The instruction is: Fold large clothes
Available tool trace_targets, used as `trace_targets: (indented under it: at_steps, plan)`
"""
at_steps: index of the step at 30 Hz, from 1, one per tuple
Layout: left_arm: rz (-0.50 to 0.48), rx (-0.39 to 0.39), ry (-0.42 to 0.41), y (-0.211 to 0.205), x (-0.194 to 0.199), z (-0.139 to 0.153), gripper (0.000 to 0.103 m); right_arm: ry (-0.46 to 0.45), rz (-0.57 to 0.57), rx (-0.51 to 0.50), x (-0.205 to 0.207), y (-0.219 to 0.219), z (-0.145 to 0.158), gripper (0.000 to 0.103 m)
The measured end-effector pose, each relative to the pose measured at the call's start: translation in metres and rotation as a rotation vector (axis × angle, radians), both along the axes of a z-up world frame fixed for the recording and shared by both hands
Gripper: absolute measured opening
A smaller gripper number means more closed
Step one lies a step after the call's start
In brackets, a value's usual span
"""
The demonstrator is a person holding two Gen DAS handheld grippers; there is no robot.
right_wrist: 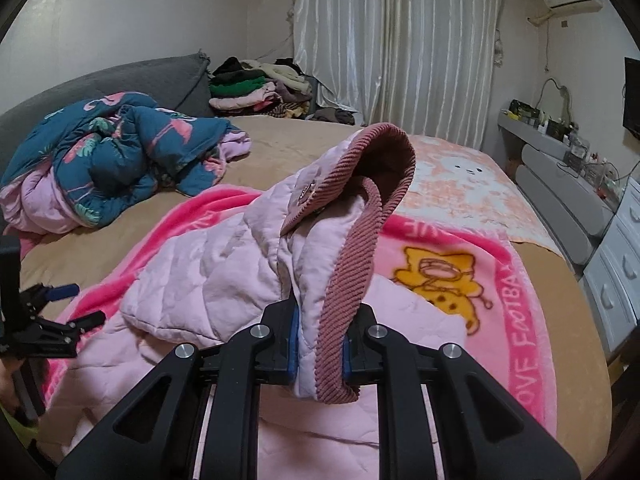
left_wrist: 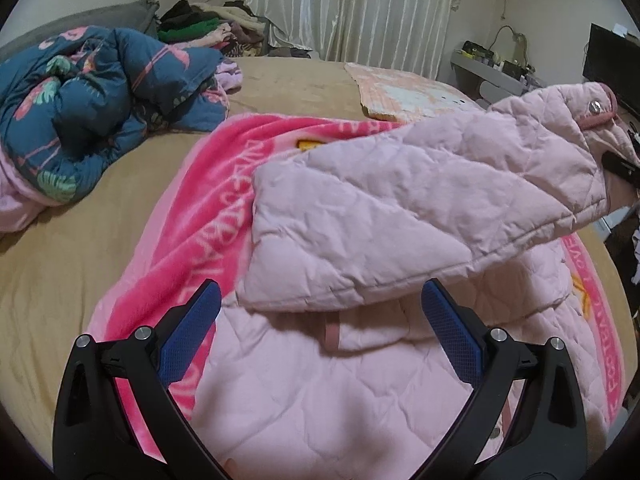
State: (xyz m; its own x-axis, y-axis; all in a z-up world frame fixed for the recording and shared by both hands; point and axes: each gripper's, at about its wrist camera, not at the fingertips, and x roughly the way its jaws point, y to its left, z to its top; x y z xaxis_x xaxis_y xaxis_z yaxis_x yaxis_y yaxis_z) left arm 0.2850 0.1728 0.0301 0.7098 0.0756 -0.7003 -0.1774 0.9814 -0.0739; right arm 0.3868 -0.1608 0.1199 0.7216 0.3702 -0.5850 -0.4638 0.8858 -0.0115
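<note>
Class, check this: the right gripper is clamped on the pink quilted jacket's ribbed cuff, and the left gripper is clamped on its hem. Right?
Not quite. The left gripper is open, holding nothing, as the left wrist view shows. The right gripper is indeed clamped on the pink quilted jacket's ribbed cuff.

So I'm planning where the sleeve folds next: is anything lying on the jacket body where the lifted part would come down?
Nothing visible does. The right gripper holds up the pale pink quilted jacket's sleeve; the body beneath lies bare.
</note>
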Motion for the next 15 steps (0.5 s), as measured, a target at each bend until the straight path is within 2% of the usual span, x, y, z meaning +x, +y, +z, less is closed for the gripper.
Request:
trace_targets:
  at_steps: [15]
  plan:
    - [-0.054,0.042,0.013,-0.016,0.04,0.002,0.094,0.091,-0.07,0.018,0.016,-0.026,-0.047,0.014]
